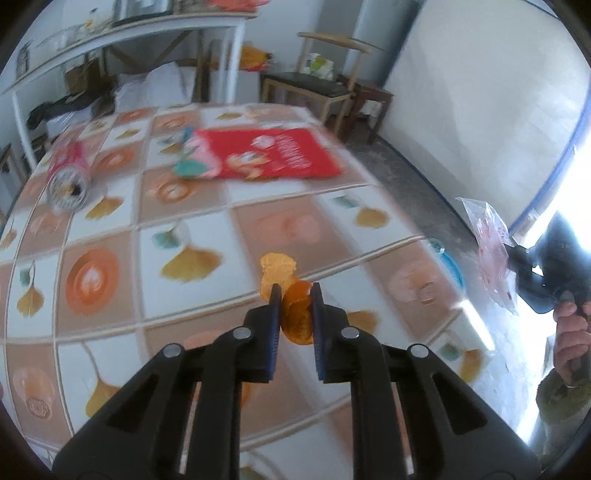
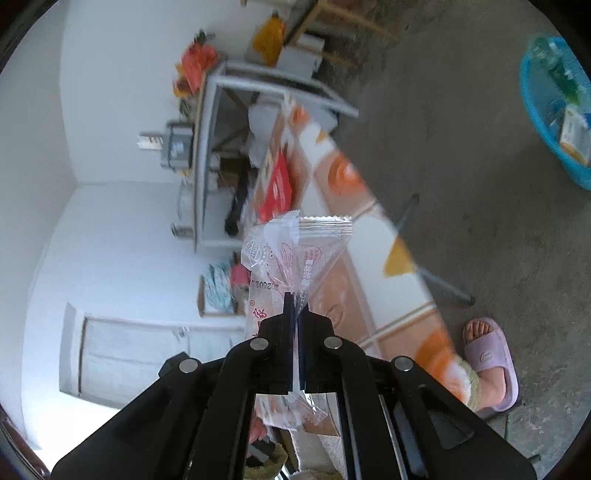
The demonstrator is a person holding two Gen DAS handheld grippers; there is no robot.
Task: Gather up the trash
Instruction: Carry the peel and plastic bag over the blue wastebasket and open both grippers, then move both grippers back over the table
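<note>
My left gripper [image 1: 295,291] is shut on a piece of orange peel [image 1: 297,314] and holds it above the patterned table [image 1: 207,236]. A second piece of peel [image 1: 277,268] hangs just beyond the fingertips. My right gripper [image 2: 294,299] is shut on a clear plastic wrapper [image 2: 295,251] with red print, held in the air off the table's right edge. That gripper and the wrapper [image 1: 493,243] also show at the right of the left wrist view. A blue basin [image 2: 554,110] holding trash stands on the floor.
A red snack bag [image 1: 266,153] and a tipped can-like container [image 1: 70,177] lie on the far part of the table. A chair [image 1: 325,85] and white shelving [image 1: 122,33] stand behind it. A foot in a purple slipper [image 2: 487,354] is on the concrete floor.
</note>
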